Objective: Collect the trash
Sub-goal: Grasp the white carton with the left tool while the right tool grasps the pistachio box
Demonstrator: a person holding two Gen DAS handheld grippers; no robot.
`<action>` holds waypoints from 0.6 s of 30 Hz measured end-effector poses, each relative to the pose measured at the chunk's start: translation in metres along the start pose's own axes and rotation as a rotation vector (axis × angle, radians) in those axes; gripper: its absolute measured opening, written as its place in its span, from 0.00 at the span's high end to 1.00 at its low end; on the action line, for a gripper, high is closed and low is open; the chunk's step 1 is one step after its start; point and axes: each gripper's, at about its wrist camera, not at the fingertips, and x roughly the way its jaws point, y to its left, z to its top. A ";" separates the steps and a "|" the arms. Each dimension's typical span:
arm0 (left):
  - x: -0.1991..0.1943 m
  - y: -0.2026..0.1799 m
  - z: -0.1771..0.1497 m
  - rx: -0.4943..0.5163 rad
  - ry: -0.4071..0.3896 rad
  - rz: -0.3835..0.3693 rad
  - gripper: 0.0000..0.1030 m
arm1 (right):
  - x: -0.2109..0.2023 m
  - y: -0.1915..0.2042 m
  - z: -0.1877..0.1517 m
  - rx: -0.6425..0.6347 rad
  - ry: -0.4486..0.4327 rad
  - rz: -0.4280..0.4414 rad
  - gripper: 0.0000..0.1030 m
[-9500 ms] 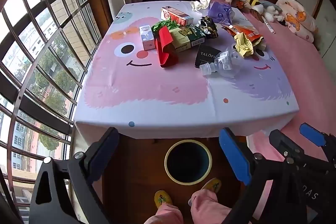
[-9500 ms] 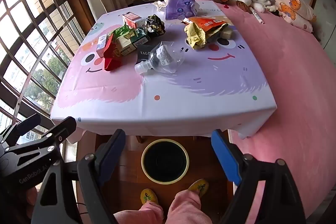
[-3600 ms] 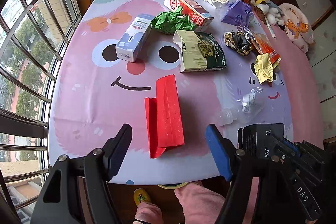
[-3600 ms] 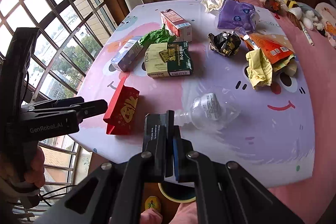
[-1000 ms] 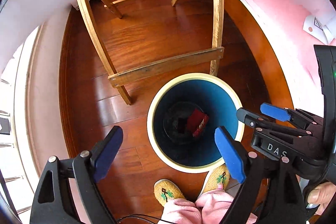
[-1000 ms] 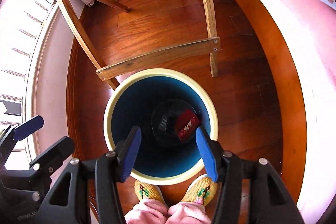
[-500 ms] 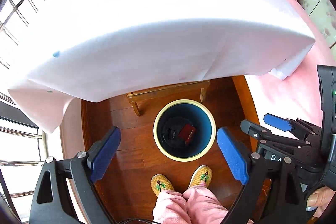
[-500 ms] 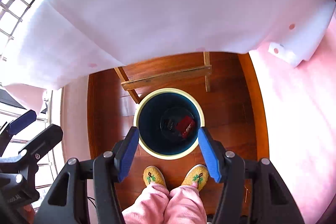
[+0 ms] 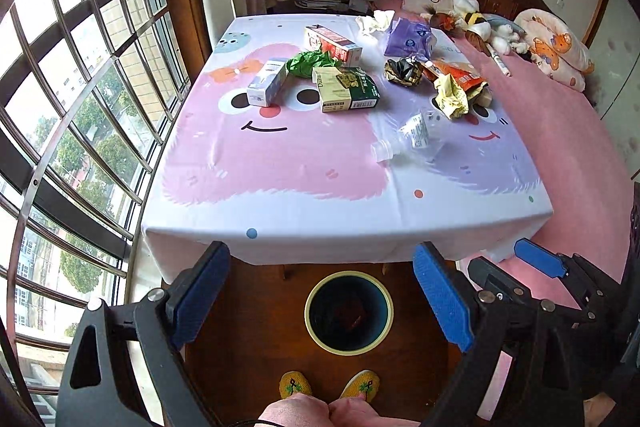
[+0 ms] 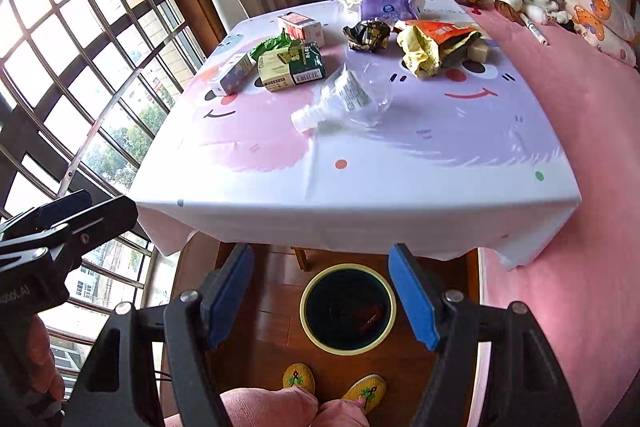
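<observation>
My left gripper (image 9: 320, 263) hangs open and empty above the near table edge. My right gripper (image 10: 320, 259), beside it, is empty too, its jaws still opening. Below both, on the floor, stands the round trash bin (image 9: 386, 323) (image 10: 308, 311) with a red packet (image 10: 368, 313) inside. On the tablecloth (image 9: 280, 195) lie a clear crushed bottle (image 9: 416, 137) (image 10: 348, 99), a green-and-cream box (image 9: 346, 91), a white-blue carton (image 9: 266, 83), a red carton (image 9: 332, 45), a green wrapper (image 9: 308, 63), a dark wrapper (image 9: 402, 73), yellow paper (image 9: 452, 97) and a purple bag (image 9: 408, 37).
A barred window (image 9: 80, 87) runs along the left. A pink bed (image 9: 568, 131) with plush toys (image 9: 488, 27) and pillows lies on the right. The person's yellow slippers (image 9: 332, 385) and pink trouser legs stand just behind the bin.
Both grippers have risen from just over the bin to above the table edge, so the tabletop and its trash are in view again. The right jaws stand wider.
</observation>
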 end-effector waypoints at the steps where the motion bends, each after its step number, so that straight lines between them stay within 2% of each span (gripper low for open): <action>1: -0.004 0.003 0.005 -0.015 -0.004 0.009 0.11 | -0.004 0.004 0.007 -0.013 -0.014 0.008 0.31; 3: -0.011 0.011 0.015 -0.029 -0.007 0.006 0.11 | -0.009 0.009 0.022 -0.032 -0.036 0.021 0.31; 9: -0.016 0.028 0.043 -0.022 -0.035 0.059 0.11 | -0.009 0.027 0.059 -0.052 -0.081 0.038 0.31; 12: 0.000 0.042 0.062 -0.034 -0.025 0.046 0.11 | 0.002 0.035 0.079 -0.061 -0.095 0.022 0.30; 14: 0.015 0.053 0.077 -0.048 -0.023 0.032 0.11 | 0.015 0.041 0.093 -0.063 -0.098 0.004 0.25; 18: 0.052 0.080 0.117 -0.047 -0.006 0.005 0.11 | 0.048 0.054 0.125 -0.056 -0.087 -0.046 0.24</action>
